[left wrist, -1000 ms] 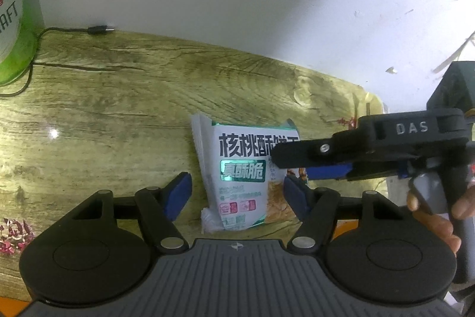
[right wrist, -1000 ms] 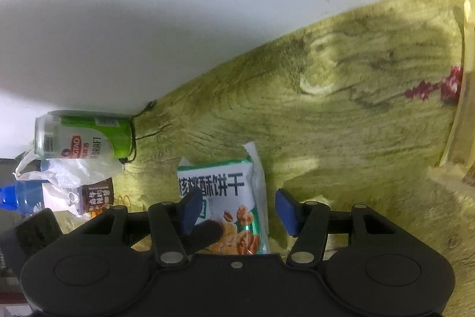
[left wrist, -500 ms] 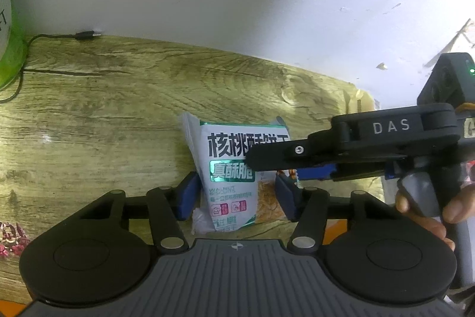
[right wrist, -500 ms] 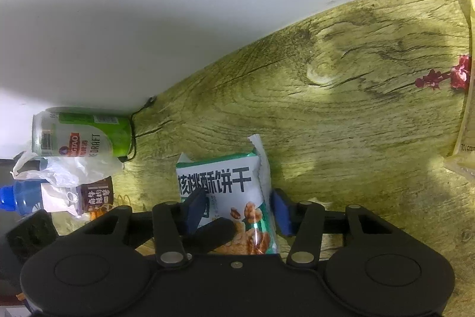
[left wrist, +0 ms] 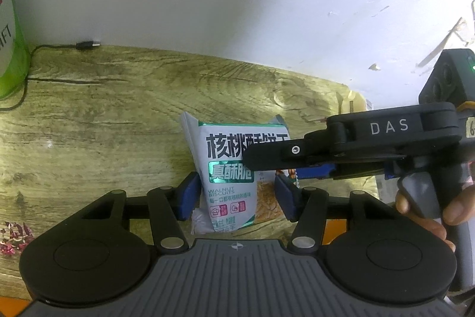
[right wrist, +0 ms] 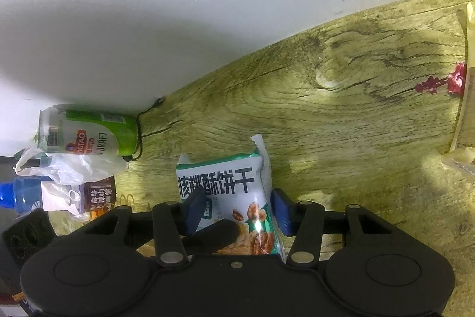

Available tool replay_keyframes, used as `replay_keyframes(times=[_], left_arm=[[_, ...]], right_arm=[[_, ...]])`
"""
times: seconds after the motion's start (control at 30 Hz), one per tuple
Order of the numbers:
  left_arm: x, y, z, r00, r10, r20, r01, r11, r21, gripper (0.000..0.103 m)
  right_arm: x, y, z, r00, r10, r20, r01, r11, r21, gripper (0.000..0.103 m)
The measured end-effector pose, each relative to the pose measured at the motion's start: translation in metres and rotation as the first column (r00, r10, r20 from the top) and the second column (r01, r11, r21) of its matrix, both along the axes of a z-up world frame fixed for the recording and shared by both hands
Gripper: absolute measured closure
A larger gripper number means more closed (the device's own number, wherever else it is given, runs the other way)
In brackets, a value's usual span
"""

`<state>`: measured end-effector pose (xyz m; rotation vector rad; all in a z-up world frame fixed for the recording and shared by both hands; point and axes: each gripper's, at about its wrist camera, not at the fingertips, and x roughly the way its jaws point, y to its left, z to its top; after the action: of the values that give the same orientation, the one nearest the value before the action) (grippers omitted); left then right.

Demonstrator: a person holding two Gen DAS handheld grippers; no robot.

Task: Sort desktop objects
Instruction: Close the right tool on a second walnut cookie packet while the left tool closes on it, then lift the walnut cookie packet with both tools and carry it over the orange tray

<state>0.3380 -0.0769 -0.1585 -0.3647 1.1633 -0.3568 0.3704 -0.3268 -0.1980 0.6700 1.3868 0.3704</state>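
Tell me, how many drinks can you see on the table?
3, all at the left: a green can by the wall, a brown bottle and a blue bottle below it. Others may be hidden.

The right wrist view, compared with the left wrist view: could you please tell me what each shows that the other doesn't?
Only the right wrist view shows the blue-capped bottle, the white plastic bag and the small brown drink bottle. Only the left wrist view shows the cable plug and the person's hand on the other gripper's handle. Both show the walnut biscuit packet, the green can and the wooden table.
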Motion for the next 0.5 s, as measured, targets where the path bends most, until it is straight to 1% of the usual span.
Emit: replay_keyframes(times=[0.5], left_arm=[[-0.014, -0.005, 0.032, 0.999, -0.02, 0.04, 0.02, 1.0, 0.006, 0.048]], right_arm=[[-0.014, -0.003, 0.034, 0.999, -0.017, 0.05, 0.017, 1.0, -0.005, 0.055]])
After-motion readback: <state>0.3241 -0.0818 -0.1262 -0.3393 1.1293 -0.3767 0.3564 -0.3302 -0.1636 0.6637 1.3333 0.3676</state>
